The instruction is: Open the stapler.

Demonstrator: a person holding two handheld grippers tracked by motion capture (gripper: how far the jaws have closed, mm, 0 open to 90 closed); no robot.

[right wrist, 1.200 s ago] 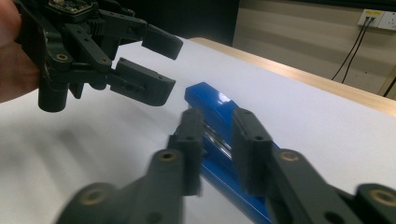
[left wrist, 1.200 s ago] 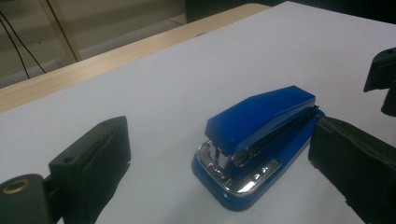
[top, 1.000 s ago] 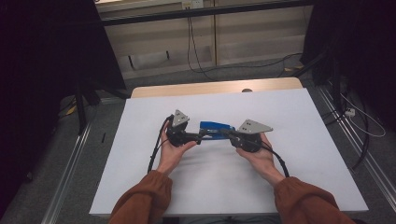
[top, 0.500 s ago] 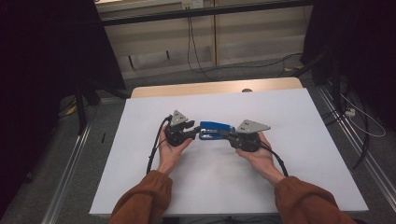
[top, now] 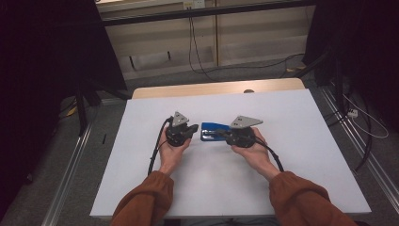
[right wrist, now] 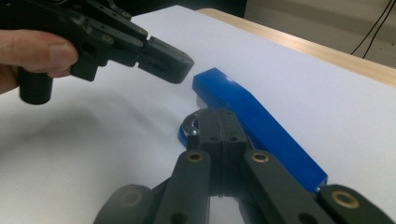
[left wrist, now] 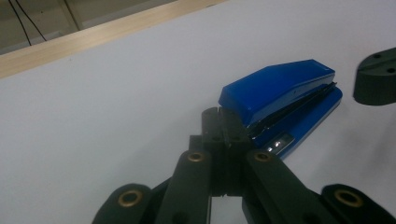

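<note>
Two grippers working a blue stapler in the middle of the white tabletop

The left gripper [left wrist: 223, 122] has just been closing; its jaws are clenched, tips at the stapler [left wrist: 280, 100]'s hinged end, nothing visibly between them. The right gripper [right wrist: 212, 126] is clenched near the other end. I'd be keeping the base pinned flat so it isn't skating across the tabletop [top: 301, 160].

Your table [top: 301, 155] carries a white top with a pale wooden edge [top: 216, 88] at the far side. Grey floor [top: 61, 165] beyond; cables [top: 197, 52] trail over it. Beige wall panels [top: 244, 33] behind, dark curtains [top: 42, 61] flanking. Dim light.
</note>
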